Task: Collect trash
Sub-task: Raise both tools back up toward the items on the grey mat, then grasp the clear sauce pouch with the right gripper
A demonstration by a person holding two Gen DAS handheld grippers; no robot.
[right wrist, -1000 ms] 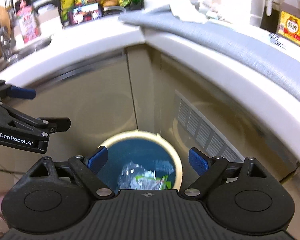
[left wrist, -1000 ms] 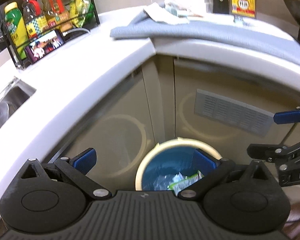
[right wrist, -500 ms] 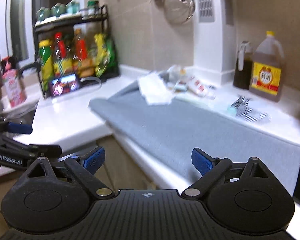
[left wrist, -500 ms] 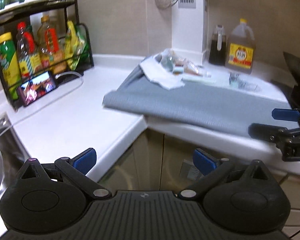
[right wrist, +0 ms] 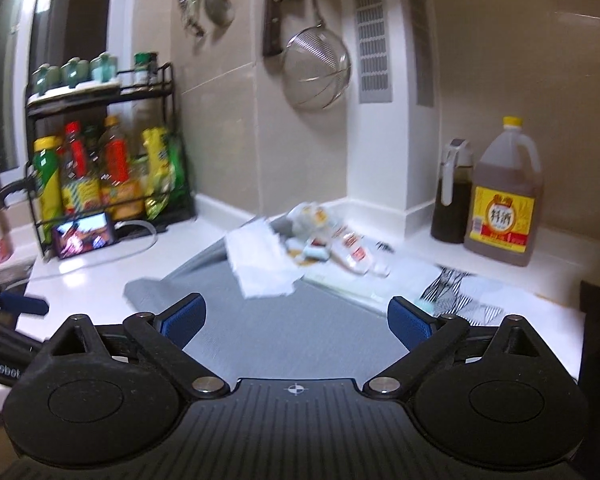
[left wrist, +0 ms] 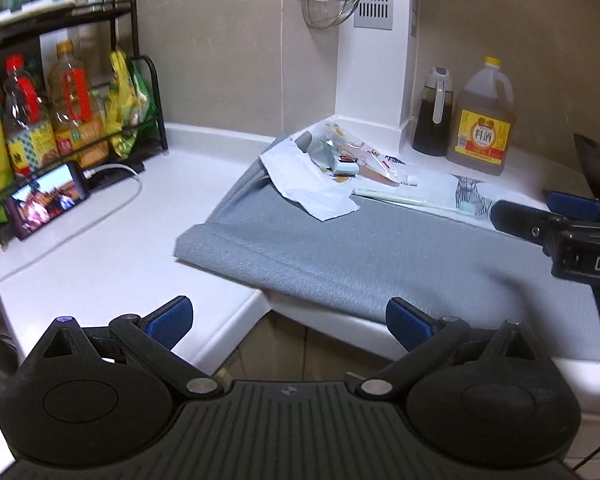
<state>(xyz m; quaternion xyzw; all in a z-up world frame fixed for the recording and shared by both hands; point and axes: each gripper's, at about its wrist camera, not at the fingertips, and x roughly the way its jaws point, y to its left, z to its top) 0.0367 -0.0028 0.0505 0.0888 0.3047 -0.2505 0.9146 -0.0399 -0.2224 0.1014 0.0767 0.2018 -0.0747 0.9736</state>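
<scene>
- While both views face the counter corner, the left wrist view shows the left gripper (left wrist: 288, 318) with its jaws spread wide and nothing between the blue pads; it is released and sits over the counter edge.
- Left wrist view: a grey mat (left wrist: 372, 248) lies across the white counter (left wrist: 112, 256). The trash sits at the mat's far end, near the wall: a crumpled white paper towel (left wrist: 312, 186), a cluster of clear wrappers (left wrist: 352, 156) just behind and touching it, and a patterned wrapper (left wrist: 470, 192) further right, beyond the mat's far edge.
- Left wrist view: the right gripper (left wrist: 560, 220) enters from the right edge, above the mat and apart from the trash.
- Left wrist view: a rack of bottles (left wrist: 60, 120) stands far left, with a lit phone (left wrist: 48, 200) leaning at its foot. A dark dispenser (left wrist: 434, 120) and an amber jug (left wrist: 484, 128) stand right of the trash pile.
- Right wrist view (somewhat blurred): the right gripper (right wrist: 296, 318) has its jaws opening, already wide, with nothing between them; it holds nothing.
- Right wrist view: the paper towel (right wrist: 260, 264) and the wrappers (right wrist: 340, 244) lie ahead at the far end of the mat (right wrist: 292, 332), untouched. The patterned wrapper (right wrist: 468, 300) lies to the right on the counter.
- Right wrist view: part of the left gripper (right wrist: 8, 336) shows at the left edge. A wire strainer (right wrist: 316, 68) hangs on the wall above the trash.
</scene>
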